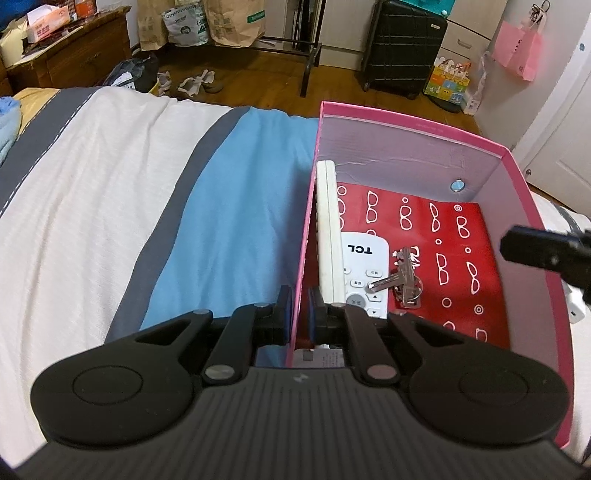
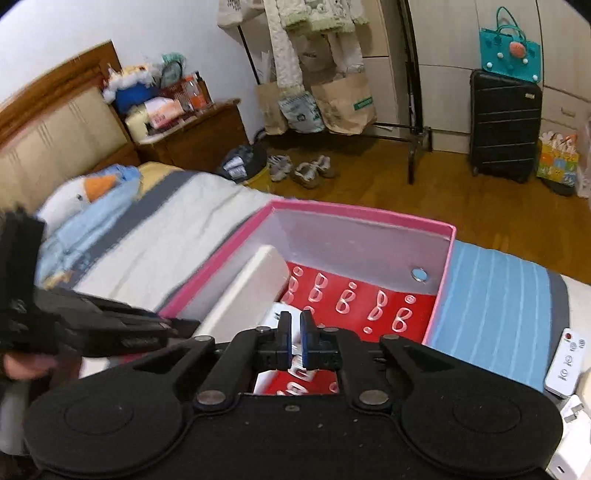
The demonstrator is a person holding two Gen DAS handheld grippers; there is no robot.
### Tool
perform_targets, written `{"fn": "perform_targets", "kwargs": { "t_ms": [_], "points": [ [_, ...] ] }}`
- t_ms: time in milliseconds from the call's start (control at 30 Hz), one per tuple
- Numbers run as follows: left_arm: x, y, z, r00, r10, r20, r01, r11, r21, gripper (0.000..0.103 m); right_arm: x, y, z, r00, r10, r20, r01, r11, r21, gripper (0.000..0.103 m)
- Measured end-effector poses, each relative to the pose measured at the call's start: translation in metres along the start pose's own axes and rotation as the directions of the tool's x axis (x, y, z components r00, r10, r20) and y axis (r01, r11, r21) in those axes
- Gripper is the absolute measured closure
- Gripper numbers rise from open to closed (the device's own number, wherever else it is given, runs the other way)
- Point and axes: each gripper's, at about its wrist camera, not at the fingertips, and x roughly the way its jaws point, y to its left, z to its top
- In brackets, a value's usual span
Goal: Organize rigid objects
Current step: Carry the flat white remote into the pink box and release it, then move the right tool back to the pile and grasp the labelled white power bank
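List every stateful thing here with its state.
Pink box: open, no lid on.
Left gripper: shut on the box's side wall.
Right gripper: shut, nothing visibly held.
TCL remote: lying flat in box.
Keys: resting partly on that remote.
Small white remote: on bed, outside box.

Wooden floor (image 2: 461,199), white wall (image 2: 155,33), wooden nightstand (image 2: 207,129) (cluttered), black suitcase (image 2: 504,125)
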Motion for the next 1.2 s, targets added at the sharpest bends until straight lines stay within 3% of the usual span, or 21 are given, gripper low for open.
{"fn": "perform_targets", "kwargs": {
  "t_ms": [200,400,700,933,1033,1100,1133,1200],
  "points": [
    [-0.001,-0.003,-0.001,1.000,0.023,0.013,-0.023,0.999,0.023,0.096,0.044,-0.001,0.032,0.995,0.005,-0.099,0.007,0.993,0.119,0.092],
    [-0.005,-0.002,-0.001,1.000,0.023,0.021,-0.023,0.999,0.028,0.096,-0.011,-0.029,0.018,0.993,0.061,-0.103,-0.042,0.982,0.182,0.088],
    [-0.005,-0.009,0.001,0.998,0.064,0.014,-0.064,0.997,0.034,0.096,-0.127,-0.111,0.003,0.989,-0.087,-0.116,0.110,0.970,0.216,0.058],
    [-0.005,-0.011,0.001,0.996,0.084,0.009,-0.084,0.996,0.032,0.096,-0.141,-0.185,-0.036,0.979,-0.168,-0.114,0.197,0.924,0.329,0.051],
    [-0.004,-0.012,0.002,0.996,0.089,0.009,-0.089,0.996,0.032,0.096,-0.135,-0.210,-0.056,0.966,-0.239,-0.094,0.257,0.905,0.340,0.043],
    [-0.004,-0.013,0.002,0.996,0.091,0.009,-0.091,0.995,0.032,0.096,-0.129,-0.232,-0.068,0.954,-0.272,-0.127,0.300,0.877,0.376,0.042],
    [-0.004,-0.013,0.002,0.996,0.094,0.008,-0.094,0.995,0.034,0.096,-0.124,-0.248,-0.075,0.946,-0.276,-0.167,0.322,0.839,0.439,0.042],
    [-0.004,-0.016,0.001,0.995,0.103,0.011,-0.103,0.994,0.046,0.096,-0.118,-0.284,-0.095,0.948,-0.207,-0.241,0.315,0.709,0.631,0.042]
  ]
}}
